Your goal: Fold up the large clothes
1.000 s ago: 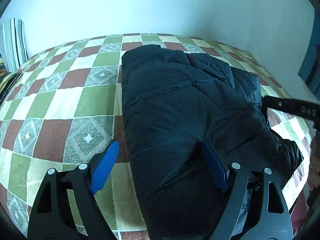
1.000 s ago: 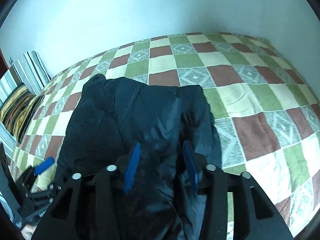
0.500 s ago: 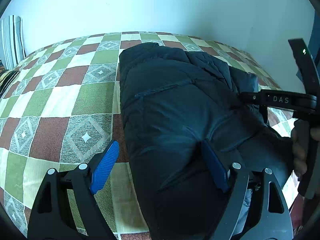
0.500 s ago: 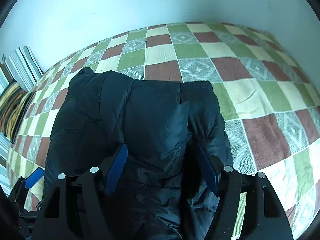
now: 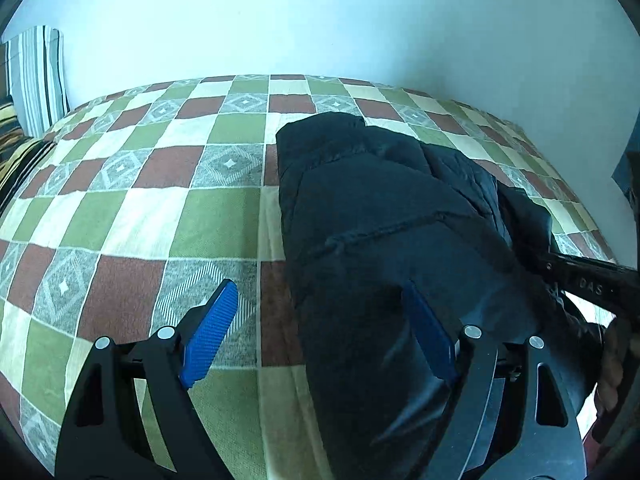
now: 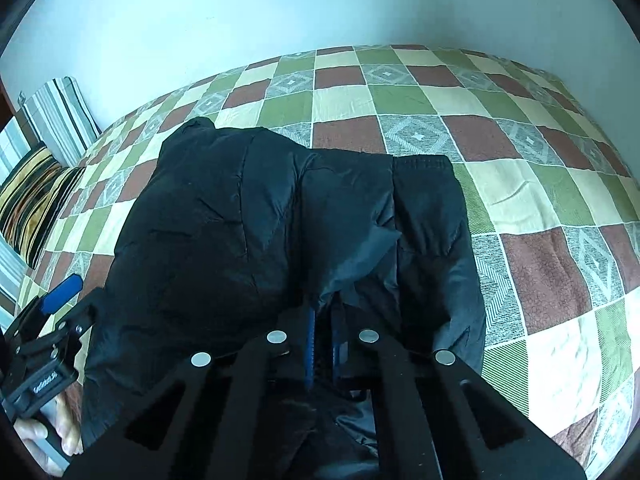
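Black quilted padding of the puffer jacket (image 6: 280,220) is shown lying lengthwise in a narrow folded bundle on the checked bedspread (image 6: 520,128), its near end at both tools. Half a second earlier the right gripper (image 6: 322,344) stood wide open over the near hem; its blue pads are now drawn almost together on a pinch of that fabric, while the left gripper (image 5: 320,332) remains spread wide, one pad over bare bedspread, the other against the jacket's side, holding nothing. A grasp for the next fold is judged secured on the right only.
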A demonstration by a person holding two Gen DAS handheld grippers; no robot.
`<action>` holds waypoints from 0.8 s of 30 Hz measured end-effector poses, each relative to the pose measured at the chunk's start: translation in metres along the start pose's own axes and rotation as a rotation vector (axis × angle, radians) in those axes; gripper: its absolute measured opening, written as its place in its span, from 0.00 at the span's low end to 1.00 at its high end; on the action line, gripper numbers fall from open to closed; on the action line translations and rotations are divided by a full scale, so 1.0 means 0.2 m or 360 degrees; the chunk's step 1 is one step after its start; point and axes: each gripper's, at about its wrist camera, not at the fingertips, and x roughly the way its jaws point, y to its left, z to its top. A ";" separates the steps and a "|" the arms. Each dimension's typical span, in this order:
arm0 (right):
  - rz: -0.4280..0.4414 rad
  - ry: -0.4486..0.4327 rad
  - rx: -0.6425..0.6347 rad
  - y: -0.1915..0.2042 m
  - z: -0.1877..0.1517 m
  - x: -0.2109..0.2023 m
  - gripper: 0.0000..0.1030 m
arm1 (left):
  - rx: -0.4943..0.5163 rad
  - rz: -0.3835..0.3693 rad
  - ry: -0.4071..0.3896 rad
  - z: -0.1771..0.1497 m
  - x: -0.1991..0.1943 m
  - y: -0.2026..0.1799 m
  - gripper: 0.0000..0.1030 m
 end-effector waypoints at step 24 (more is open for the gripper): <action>-0.0168 0.0065 0.0056 -0.23 -0.17 0.17 0.04 | 0.0327 0.0055 0.0104 -0.03 0.20 -0.39 0.78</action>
